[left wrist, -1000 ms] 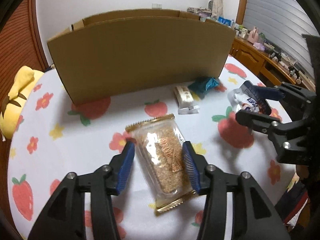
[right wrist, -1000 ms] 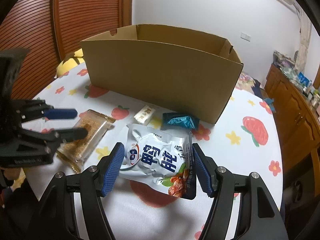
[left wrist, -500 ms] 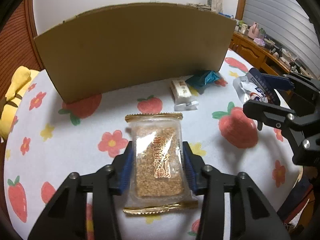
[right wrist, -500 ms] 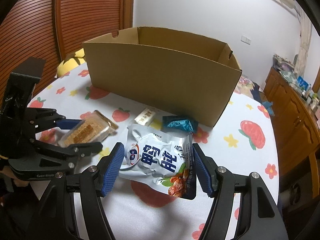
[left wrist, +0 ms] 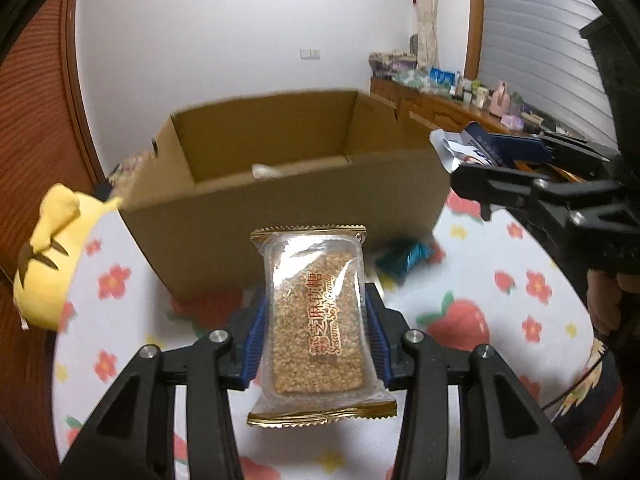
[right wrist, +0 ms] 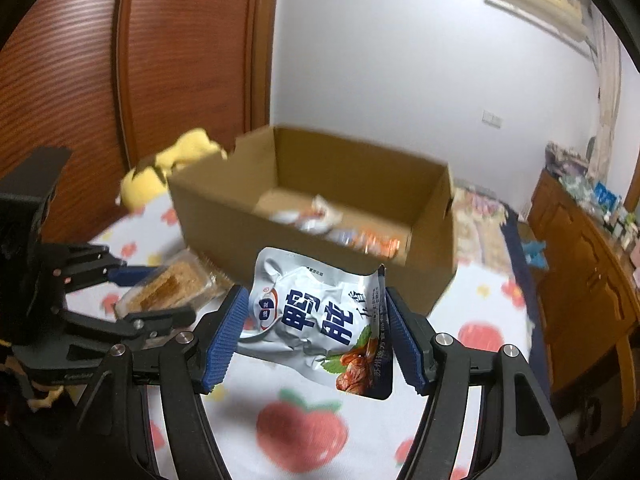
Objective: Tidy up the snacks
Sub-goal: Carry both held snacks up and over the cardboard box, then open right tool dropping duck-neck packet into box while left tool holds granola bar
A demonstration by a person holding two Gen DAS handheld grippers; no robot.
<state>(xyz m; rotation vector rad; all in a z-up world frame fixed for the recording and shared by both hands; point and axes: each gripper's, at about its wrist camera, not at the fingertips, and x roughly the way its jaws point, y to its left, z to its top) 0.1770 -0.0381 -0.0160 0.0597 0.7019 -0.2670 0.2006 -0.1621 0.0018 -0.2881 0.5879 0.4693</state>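
Note:
My left gripper (left wrist: 316,328) is shut on a clear sesame candy pack (left wrist: 318,316) with gold ends, held in the air in front of the open cardboard box (left wrist: 280,208). My right gripper (right wrist: 316,332) is shut on a silver snack pouch (right wrist: 320,320) with blue characters, also lifted before the box (right wrist: 320,216). Several snack packets (right wrist: 340,228) lie inside the box. The right gripper with its pouch shows at the right of the left wrist view (left wrist: 500,160); the left gripper with the sesame pack shows at the left of the right wrist view (right wrist: 132,296).
A teal wrapped snack (left wrist: 404,260) lies on the strawberry-print tablecloth (left wrist: 480,292) by the box's near wall. A yellow plush toy (left wrist: 48,248) sits at the table's left edge. A wooden cabinet (right wrist: 592,264) with small items stands to the right.
Both grippers have risen from the table with their packs, and the box's inside has come into view. The left gripper closed on the sesame pack and lifted it.

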